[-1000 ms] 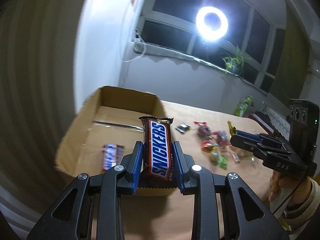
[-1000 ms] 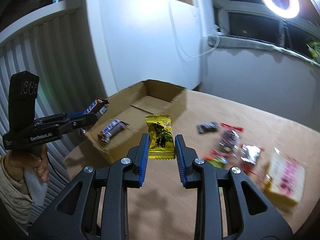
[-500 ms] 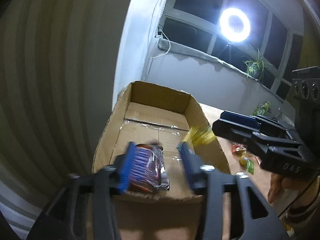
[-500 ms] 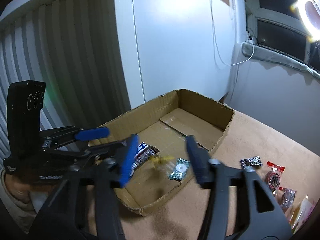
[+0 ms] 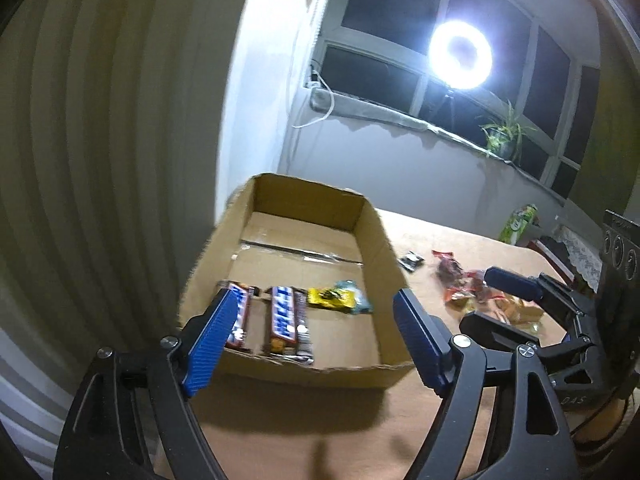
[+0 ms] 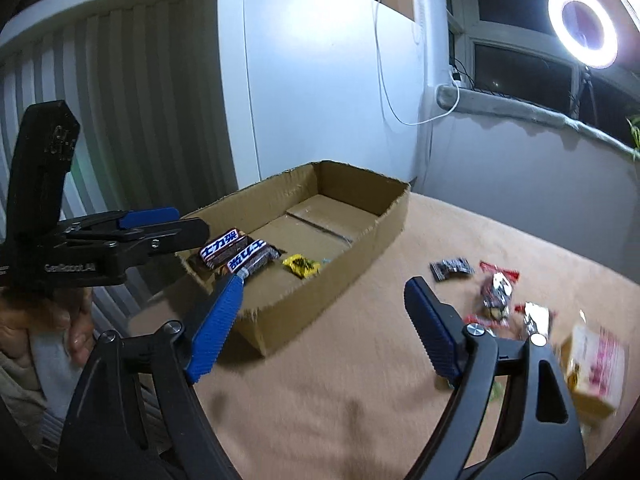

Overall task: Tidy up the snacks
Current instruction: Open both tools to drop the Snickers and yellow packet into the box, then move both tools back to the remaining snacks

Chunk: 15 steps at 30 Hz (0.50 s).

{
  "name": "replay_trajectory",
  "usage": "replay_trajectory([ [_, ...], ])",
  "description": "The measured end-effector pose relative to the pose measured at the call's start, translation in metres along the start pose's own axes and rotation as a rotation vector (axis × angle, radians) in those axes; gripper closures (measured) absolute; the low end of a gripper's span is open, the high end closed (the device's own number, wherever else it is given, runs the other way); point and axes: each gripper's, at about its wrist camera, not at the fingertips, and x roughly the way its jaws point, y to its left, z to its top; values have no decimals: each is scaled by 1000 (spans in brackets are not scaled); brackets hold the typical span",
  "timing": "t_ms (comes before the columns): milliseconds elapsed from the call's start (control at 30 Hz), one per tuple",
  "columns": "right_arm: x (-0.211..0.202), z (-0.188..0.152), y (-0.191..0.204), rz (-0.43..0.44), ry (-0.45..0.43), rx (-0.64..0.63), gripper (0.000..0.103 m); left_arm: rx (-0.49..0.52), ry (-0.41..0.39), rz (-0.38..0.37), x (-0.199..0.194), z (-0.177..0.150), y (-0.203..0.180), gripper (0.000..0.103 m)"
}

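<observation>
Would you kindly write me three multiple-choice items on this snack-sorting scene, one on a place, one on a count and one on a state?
1. Where does the yellow candy lie?
A. Inside the cardboard box
B. On the table beside the box
C. Between the right tongs

2. How many chocolate bars lie in the box?
A. One
B. Two
C. Four

3. What do the left tongs hold?
A. A chocolate bar
B. The yellow candy
C. Nothing

Answers:
1. A, since the candy rests on the box floor next to the chocolate bars in both views.
2. B, since two bars lie side by side at the near end of the box.
3. C, since the jaws stand wide apart and are opening, with nothing between them; the bars lie in the box beyond.
</observation>
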Motion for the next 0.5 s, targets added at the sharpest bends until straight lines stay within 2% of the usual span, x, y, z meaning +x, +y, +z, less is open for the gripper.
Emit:
replay_trajectory([
  [233, -23, -27, -14, -35, 23, 28, 18, 48, 28, -39, 5, -2, -30, 23],
  [500, -43, -56, -49, -92, 50, 108, 18, 119, 77, -92, 21, -6, -72, 23],
])
